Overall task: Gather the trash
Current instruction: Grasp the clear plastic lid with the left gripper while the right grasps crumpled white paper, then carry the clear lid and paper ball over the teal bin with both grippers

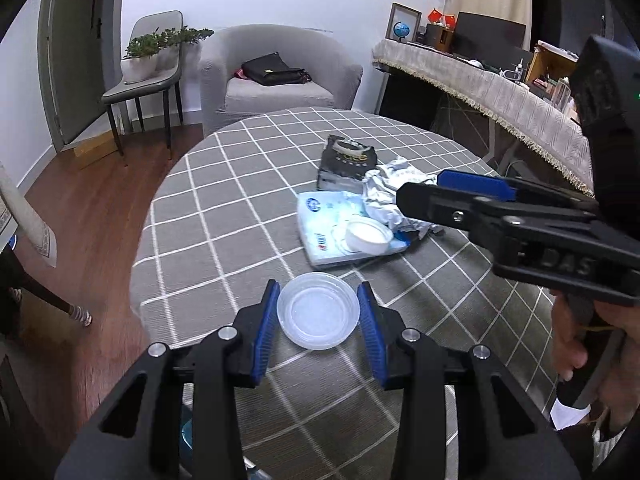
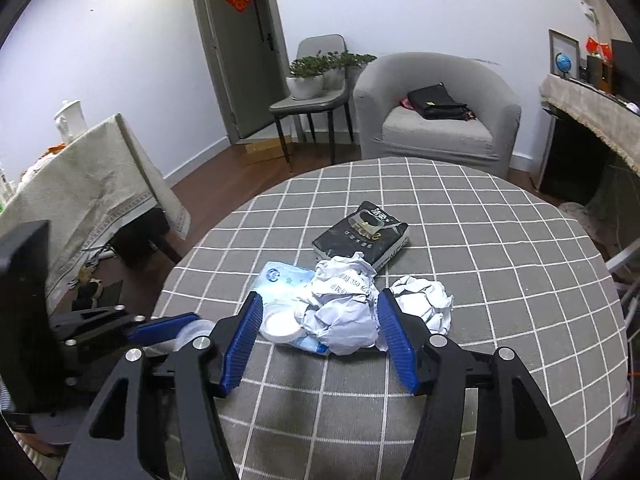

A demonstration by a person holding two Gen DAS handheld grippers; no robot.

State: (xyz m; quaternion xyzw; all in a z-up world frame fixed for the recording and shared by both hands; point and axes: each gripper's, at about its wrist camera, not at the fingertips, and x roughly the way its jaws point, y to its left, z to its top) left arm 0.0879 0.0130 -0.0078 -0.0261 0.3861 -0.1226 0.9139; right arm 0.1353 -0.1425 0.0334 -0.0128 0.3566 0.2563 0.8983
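My left gripper (image 1: 318,320) has its pads pressed on the clear plastic dish (image 1: 319,315), low centre of frame. My right gripper (image 2: 320,334) stands apart around the crumpled paper (image 2: 342,312), centre frame, not clamped. Risks, in my judgement: the slick dish may slip out; the paper may drag the white cup (image 2: 280,324) beside it.

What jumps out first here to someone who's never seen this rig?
The left gripper brackets a clear plastic dish at the near edge of the grey checked tablecloth; whether its pads touch the rim is unclear. The right gripper straddles a crumpled paper ball that lies on a light blue tissue pack, with a second paper ball just to the right. Behind them lies a black packet.
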